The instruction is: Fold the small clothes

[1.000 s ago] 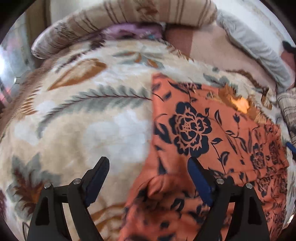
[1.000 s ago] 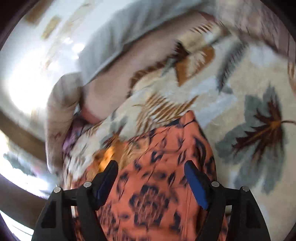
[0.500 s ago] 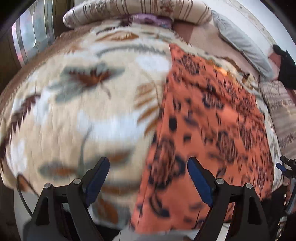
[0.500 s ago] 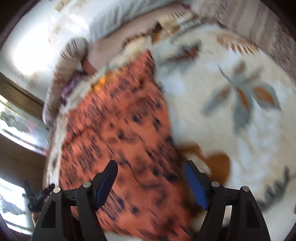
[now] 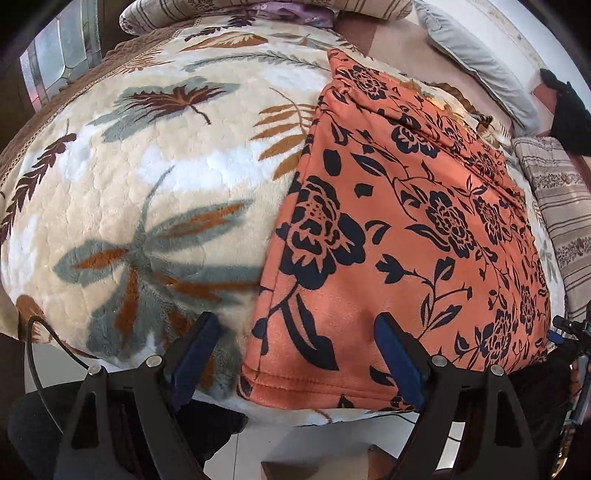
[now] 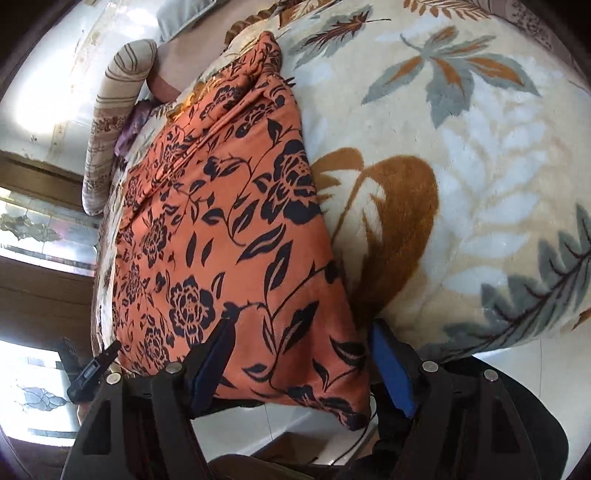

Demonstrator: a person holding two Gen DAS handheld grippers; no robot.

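Observation:
An orange garment with dark blue flowers point(image 5: 406, 229) lies flat on a leaf-patterned blanket point(image 5: 129, 177), reaching from the bed's far side to its near edge. My left gripper point(image 5: 295, 354) is open and empty, just off the near edge, with the garment's hemmed left corner between its fingers' line. The garment also shows in the right wrist view point(image 6: 221, 221). My right gripper point(image 6: 299, 358) is open and empty at the garment's near right corner, which hangs over the bed edge.
Striped pillows point(image 5: 266, 7) and a grey pillow point(image 5: 476, 62) lie at the bed's far side. A striped folded cloth point(image 5: 561, 221) lies right of the garment. White floor point(image 5: 314, 443) shows below the bed edge. A window point(image 6: 40, 229) is on the left.
Both grippers have pulled back from over the garment to the bed's near edge. The garment now lies spread flat, much more of it in view. Both grippers stayed open.

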